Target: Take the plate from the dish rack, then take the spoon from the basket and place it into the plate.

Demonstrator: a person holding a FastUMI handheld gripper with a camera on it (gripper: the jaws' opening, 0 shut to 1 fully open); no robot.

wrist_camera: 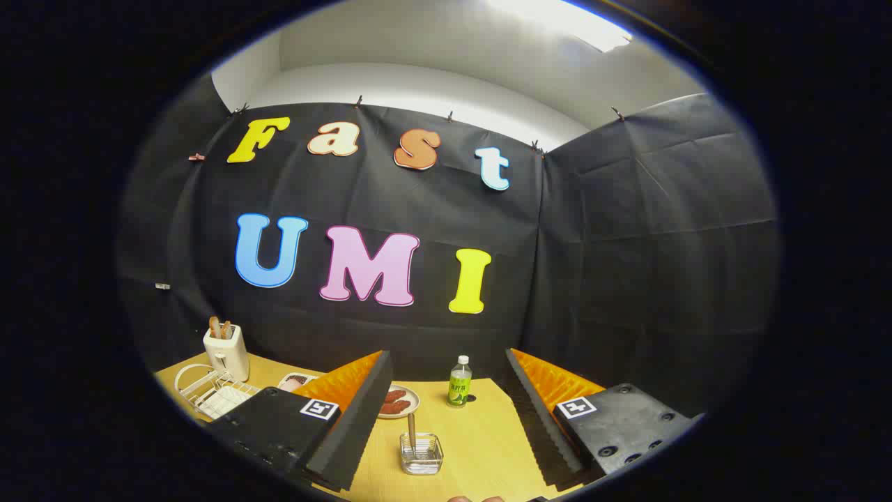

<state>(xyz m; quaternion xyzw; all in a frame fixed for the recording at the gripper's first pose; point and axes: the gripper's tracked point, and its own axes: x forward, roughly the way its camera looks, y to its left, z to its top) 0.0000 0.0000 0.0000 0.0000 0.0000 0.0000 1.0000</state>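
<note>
- Plate (398, 402) with reddish food on it sits on the table (481, 446), partly hidden behind the left finger (352, 418); whether it is the task's plate we cannot tell.
- Rack (209, 390), white wire, stands well off beyond the left finger, and what it holds is too small for us to make out.
- Spoon (412, 431) stands upright in the small clear basket (421, 454), which sits between the fingers and just ahead of them.
- Our gripper (446, 411) is spread wide and holds nothing; the right finger (540, 418) stands clear of everything.
- Bottle (459, 381) stands beyond the basket, near the plate; a toaster (226, 351) sits behind the rack.
- We judge the task barely begun: nothing is gripped, and the rack comes first.
- Risk: the basket looks light, so closing on the spoon low down could drag or tip it.
- Risk: swinging left toward the rack could sweep the left finger across the plate and knock the food.
- Risk: the slim handle could slip or twist between the ridged pads if we grip off-centre.
- Risk: reaching too far forward could topple the bottle.
</note>
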